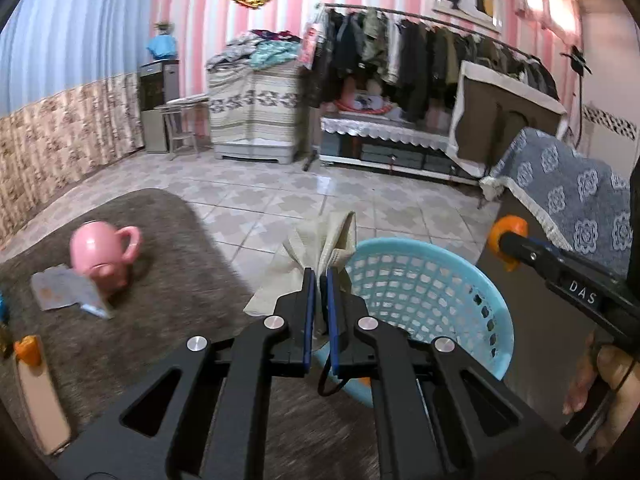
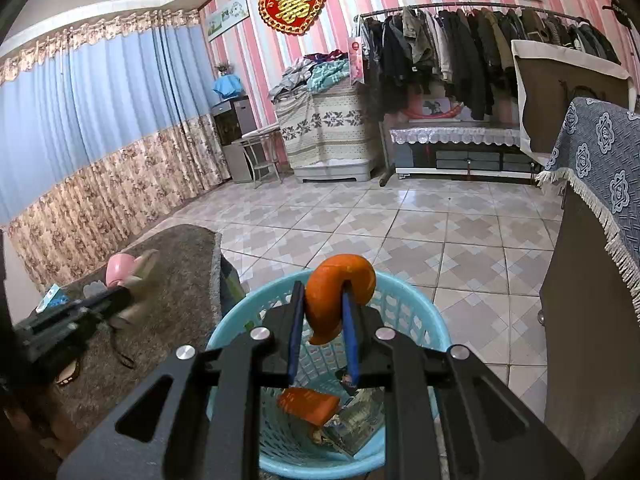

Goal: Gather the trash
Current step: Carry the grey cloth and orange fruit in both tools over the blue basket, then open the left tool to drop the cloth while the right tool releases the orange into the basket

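One blue basket stands beside the brown rug; two orange peels, one above it, one inside; one pink mug and one crumpled paper nearby.

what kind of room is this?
Likely a lived-in home bedroom or living room: a clothes rack full of coats, floor-length curtains, a red heart wall ornament, and a tiled floor.
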### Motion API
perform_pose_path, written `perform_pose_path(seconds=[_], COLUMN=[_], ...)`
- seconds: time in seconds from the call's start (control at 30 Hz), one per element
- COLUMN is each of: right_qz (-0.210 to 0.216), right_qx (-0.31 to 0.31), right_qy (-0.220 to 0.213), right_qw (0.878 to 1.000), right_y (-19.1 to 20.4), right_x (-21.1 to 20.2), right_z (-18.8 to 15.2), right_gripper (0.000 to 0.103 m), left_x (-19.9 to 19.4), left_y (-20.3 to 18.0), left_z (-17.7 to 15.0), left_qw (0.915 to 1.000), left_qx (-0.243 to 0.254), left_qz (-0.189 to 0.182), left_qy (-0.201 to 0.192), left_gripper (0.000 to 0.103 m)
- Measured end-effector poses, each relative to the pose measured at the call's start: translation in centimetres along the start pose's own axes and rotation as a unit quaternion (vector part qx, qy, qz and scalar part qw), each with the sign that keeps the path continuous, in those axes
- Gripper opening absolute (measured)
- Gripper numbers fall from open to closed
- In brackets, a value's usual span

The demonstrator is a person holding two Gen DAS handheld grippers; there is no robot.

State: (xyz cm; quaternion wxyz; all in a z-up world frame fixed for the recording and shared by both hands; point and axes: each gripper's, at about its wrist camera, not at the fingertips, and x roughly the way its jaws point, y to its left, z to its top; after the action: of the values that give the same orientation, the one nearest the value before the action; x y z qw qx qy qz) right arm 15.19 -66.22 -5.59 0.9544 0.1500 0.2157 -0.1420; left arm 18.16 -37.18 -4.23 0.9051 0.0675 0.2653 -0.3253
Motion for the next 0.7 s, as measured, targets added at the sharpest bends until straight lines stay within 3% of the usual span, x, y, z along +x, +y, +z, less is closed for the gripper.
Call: perform_pose_path(seconds=[0.33,0.4,0.47,0.53,0.7], right_qz=[-0.026,-0.031,-0.032,-0.031,-0.027], right_qx=[0.021,0.028,0.032,0.032,0.018], right_qy=[0.008,0.009,0.01,0.01,0.016], right_qw=[0.999,0.999,0.999,0.999,0.999], right_y=[-2.8,-3.4,-3.7,-3.8,-3.3], right_x=[0.0,-0.1,0.0,0.0,0.5], right_z=[-0.7,-0.8,-0.9,-1.0,-1.1], right_gripper=[0.019,0.019,0.019,0.019,0.019], left_x=[4.6,4.8,4.9,4.9,4.1], left_y=[-5.1,-5.4,-5.3,-4.8,-3.5], left_z=[0.6,0.6,0.7,0.8,1.4], left_qw=[0.9984,0.9985,0.9987,0.999,0.9998], left_qx=[0.031,0.035,0.031,0.022,0.018], left_qz=[-0.043,-0.039,-0.037,-0.035,-0.004], left_qy=[0.018,0.017,0.016,0.016,0.003], left_gripper=[0.009,0.021,0.042,0.055,0.069])
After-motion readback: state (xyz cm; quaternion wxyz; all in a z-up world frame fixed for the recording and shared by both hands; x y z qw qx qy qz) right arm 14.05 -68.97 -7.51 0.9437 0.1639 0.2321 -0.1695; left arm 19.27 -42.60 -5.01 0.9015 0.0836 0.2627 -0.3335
